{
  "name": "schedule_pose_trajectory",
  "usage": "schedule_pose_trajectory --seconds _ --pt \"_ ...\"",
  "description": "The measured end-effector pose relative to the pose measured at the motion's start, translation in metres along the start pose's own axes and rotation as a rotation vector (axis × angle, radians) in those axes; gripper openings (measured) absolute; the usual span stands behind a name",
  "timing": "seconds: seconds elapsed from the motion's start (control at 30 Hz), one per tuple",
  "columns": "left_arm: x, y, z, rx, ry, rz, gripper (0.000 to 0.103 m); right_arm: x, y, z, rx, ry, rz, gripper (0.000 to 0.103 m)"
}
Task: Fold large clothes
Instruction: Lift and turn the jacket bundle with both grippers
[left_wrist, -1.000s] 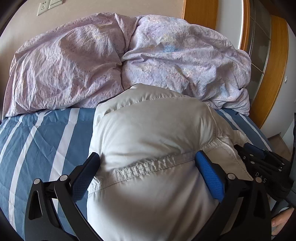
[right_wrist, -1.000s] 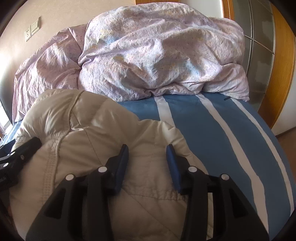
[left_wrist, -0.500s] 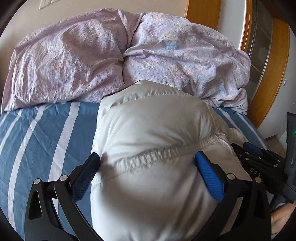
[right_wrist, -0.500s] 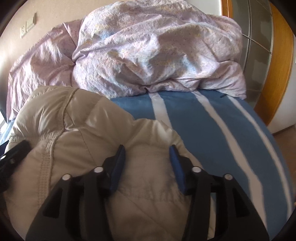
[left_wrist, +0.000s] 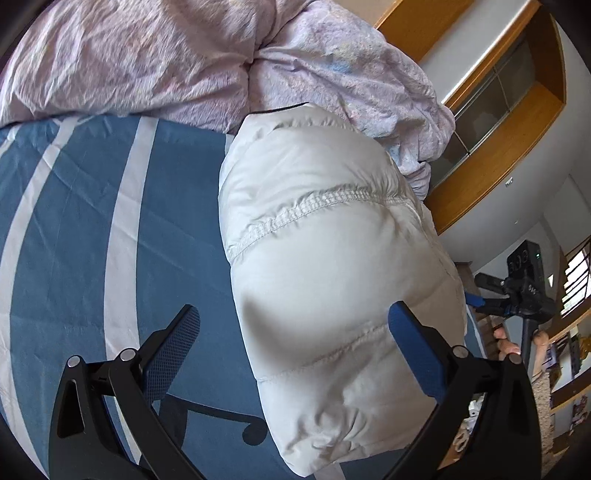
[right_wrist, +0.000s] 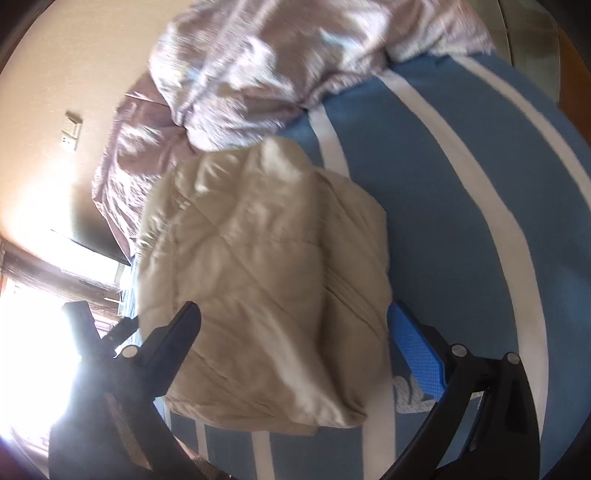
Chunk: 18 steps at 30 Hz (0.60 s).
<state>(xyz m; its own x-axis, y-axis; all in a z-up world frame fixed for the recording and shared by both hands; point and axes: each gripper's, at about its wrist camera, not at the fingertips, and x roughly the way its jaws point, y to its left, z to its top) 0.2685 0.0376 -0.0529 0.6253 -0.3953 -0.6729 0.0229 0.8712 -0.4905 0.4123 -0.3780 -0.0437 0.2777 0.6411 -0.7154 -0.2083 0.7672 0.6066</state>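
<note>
A pale beige quilted puffer jacket (left_wrist: 325, 266) lies folded into a thick bundle on the blue striped bed sheet (left_wrist: 74, 221). It also shows in the right wrist view (right_wrist: 258, 280). My left gripper (left_wrist: 293, 325) is open and empty, raised above the bundle's near end, its jaws wide apart. My right gripper (right_wrist: 293, 321) is open and empty too, above the bundle's near part. The right gripper shows in the left wrist view (left_wrist: 517, 291) at the far right, beyond the jacket.
A crumpled lilac duvet (left_wrist: 184, 62) is piled at the head of the bed, touching the jacket's far end. A wooden cabinet (left_wrist: 509, 122) stands right of the bed. The sheet (right_wrist: 480, 184) lies bare right of the jacket. A bright window (right_wrist: 33, 332) glares at the left.
Both grippers have lifted off the jacket and tilted. The right gripper's jaws have opened wide and let go of the fabric. The bundle now lies on the sheet.
</note>
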Motion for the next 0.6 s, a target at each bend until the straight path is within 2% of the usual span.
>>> schedule_pose_trajectory --seconds 0.27,0.4,0.5,0.6 --pt "0.017 -0.007 -0.004 0.040 0.049 -0.040 0.102 0.035 -0.028 -0.005 0.085 0.112 0.128 0.101" --pt "0.025 -0.009 -0.004 0.048 0.061 -0.068 0.102 0.053 -0.024 -0.007 0.077 0.173 0.230 0.101" --pt "0.029 -0.009 -0.003 0.053 0.062 -0.072 0.102 0.068 -0.018 -0.009 0.067 0.211 0.271 0.101" --pt "0.031 -0.006 -0.003 0.051 0.059 -0.083 0.102 0.073 -0.012 -0.010 0.050 0.201 0.294 0.101"
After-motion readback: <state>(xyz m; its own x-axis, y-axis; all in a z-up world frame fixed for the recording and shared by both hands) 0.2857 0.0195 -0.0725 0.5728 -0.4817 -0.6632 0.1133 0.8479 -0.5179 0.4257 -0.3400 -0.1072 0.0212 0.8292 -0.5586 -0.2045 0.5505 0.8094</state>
